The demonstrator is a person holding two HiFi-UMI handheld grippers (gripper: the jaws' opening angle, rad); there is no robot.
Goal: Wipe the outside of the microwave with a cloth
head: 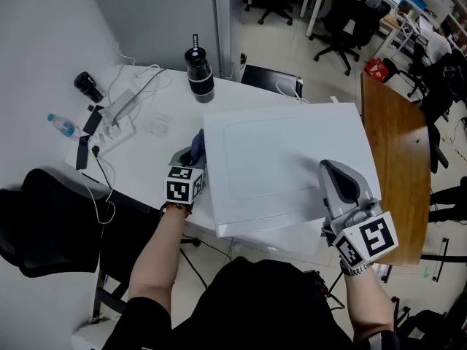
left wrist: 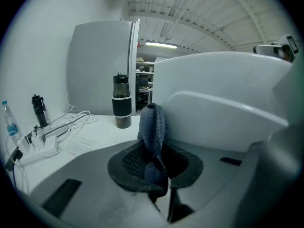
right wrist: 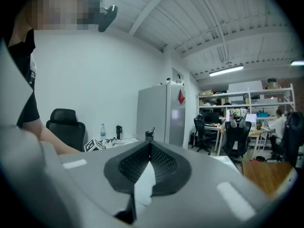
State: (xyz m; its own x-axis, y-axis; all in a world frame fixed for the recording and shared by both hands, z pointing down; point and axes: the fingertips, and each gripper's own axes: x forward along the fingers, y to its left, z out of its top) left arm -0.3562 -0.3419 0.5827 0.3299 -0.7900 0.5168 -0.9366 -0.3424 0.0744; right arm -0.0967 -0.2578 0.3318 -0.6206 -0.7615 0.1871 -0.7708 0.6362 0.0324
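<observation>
Blue fuzzy cloth (left wrist: 153, 127) beside smooth white microwave (head: 284, 166)

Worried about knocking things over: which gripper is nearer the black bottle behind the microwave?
Left. The left gripper, shut on the cloth, is at the microwave's left side, in front of the bottle. The right gripper is over the microwave's top near its right edge, farther off.

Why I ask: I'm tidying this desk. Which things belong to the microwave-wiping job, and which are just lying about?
Job: microwave; dark cloth; left tool gripping it; right tool, shut and empty.

Lying about: black flask; water bottle; power strip with cables; small black bottle.
</observation>
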